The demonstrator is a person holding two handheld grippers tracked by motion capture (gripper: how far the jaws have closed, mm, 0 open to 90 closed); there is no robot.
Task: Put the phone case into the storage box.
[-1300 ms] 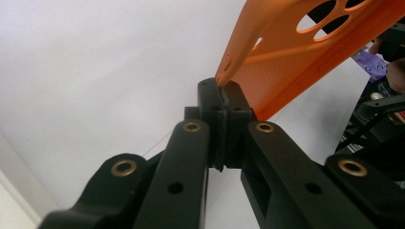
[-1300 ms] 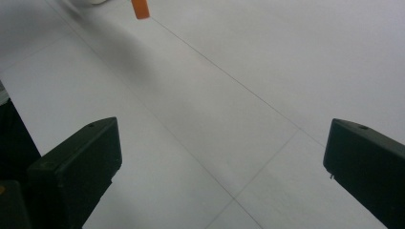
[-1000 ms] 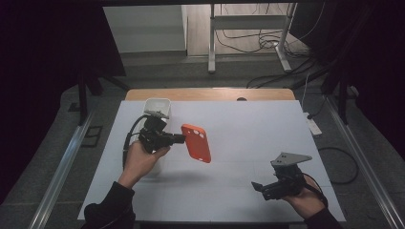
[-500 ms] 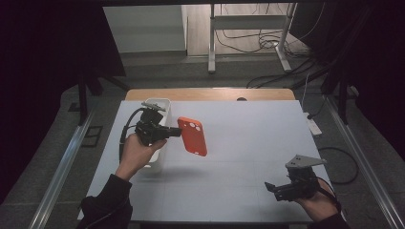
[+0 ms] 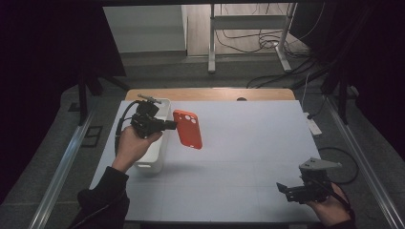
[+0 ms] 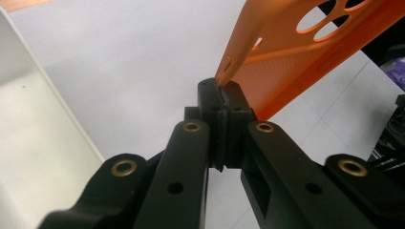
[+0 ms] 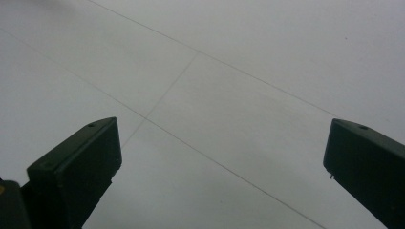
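While the left hand-held gripper [image 5: 168, 125] sits raised over the table's [image 5: 248, 143] left side, its jaws are pinched tight on the edge of an orange phone case [image 5: 187, 129]. Case hangs off the jaw tips to the gripper's right, clear of the table, camera cutouts at its upper end. In the left gripper view the jaw pads meet on the thin rim of the case [image 6: 305, 52], which fans up and away from the left hand-held gripper [image 6: 222, 93]; oval cutouts visible at top.

White bin [image 5: 155, 143] sits under and just beside the left hand [image 5: 133, 145], at the table's left edge. Its pale wall [image 6: 43, 138] shows in the left gripper view too.

Right hand-held gripper [image 5: 285, 187] is low at the table's near right corner, well apart from the case. Jaws spread wide, nothing between them; right gripper view shows bare white table [image 7: 215, 95] with thin seam lines between the two jaw tips.

No readable writing or brand on anything.

Count: one case, one bin, two grippers.
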